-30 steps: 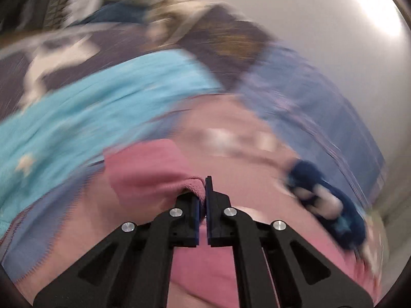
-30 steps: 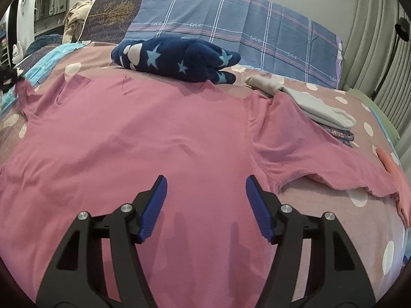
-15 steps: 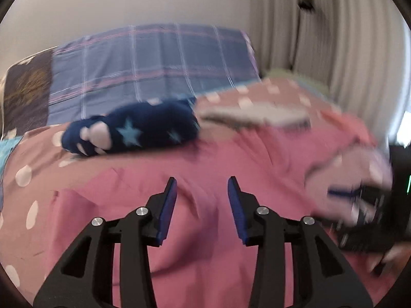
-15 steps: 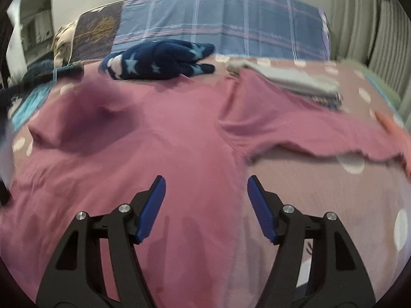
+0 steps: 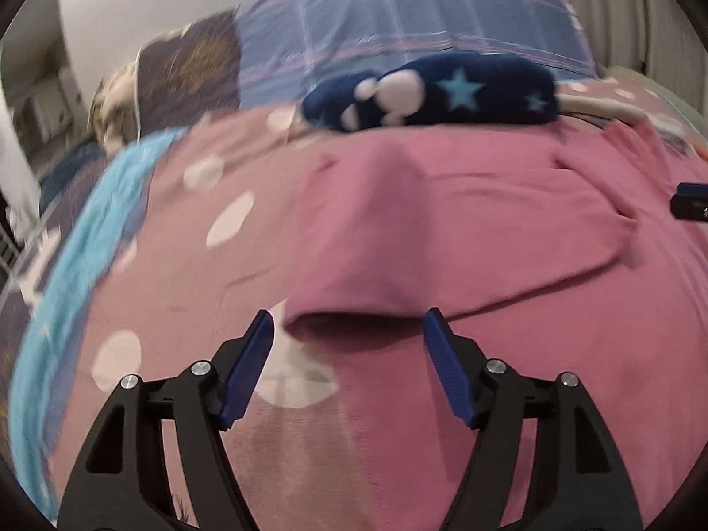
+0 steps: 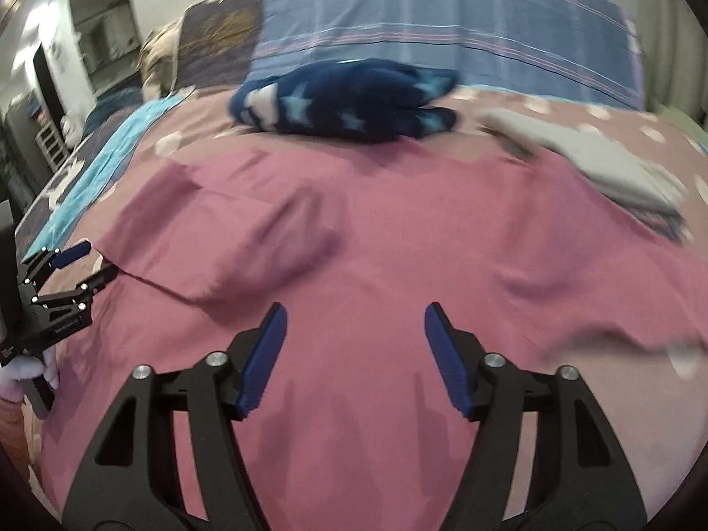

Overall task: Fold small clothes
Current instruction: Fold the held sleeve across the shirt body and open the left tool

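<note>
A pink shirt lies spread on the polka-dot bed. Its left sleeve is folded inward over the body. My left gripper hovers just in front of that sleeve's cuff edge, its jaws opening, nothing between them. It also shows at the left edge of the right wrist view, left gripper, beside the sleeve. My right gripper stands open above the shirt's middle, holding nothing. The shirt's right sleeve lies spread to the right.
A navy star-patterned plush garment lies beyond the shirt's collar. Folded grey clothes are stacked at the right. A plaid blue pillow and dark pillow stand behind. A turquoise blanket runs along the left.
My left gripper let go of the pink sleeve, opened wide and swung back to the sleeve's folded edge. The sleeve now lies over the shirt body. My right gripper stayed open, shifting slightly.
</note>
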The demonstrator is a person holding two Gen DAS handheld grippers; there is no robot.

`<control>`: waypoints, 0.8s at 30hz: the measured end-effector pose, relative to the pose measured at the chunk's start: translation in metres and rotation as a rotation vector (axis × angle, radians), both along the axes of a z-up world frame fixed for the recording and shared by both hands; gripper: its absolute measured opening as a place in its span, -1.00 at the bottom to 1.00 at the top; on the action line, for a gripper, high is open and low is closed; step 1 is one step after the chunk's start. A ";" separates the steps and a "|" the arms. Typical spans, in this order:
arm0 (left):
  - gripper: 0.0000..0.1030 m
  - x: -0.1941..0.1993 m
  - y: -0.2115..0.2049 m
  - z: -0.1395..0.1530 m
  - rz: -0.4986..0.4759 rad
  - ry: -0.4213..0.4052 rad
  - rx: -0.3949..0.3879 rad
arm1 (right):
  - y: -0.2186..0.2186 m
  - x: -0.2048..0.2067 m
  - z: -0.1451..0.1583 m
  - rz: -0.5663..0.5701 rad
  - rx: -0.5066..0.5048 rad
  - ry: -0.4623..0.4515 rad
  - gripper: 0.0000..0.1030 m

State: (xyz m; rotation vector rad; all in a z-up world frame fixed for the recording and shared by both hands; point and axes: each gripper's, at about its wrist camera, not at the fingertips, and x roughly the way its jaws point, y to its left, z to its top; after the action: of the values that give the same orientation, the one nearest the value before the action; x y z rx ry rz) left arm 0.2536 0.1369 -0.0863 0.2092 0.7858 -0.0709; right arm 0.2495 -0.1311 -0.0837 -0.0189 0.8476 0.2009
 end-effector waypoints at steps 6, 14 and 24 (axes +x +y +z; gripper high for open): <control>0.56 0.022 0.017 -0.011 0.112 0.056 -0.038 | 0.058 0.039 -0.019 -0.013 -0.112 0.051 0.34; 0.56 0.019 0.026 -0.013 0.173 0.039 -0.043 | -0.070 -0.026 -0.026 -0.297 0.019 0.109 0.16; 0.56 0.017 0.025 -0.013 0.171 0.039 -0.046 | -0.097 -0.005 -0.029 -0.256 0.327 0.138 0.25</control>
State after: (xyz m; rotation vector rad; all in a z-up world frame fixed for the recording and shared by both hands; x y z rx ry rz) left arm 0.2703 0.1623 -0.0997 0.0971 0.8377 0.0683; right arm 0.2446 -0.2285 -0.1124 0.4118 0.9374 0.0985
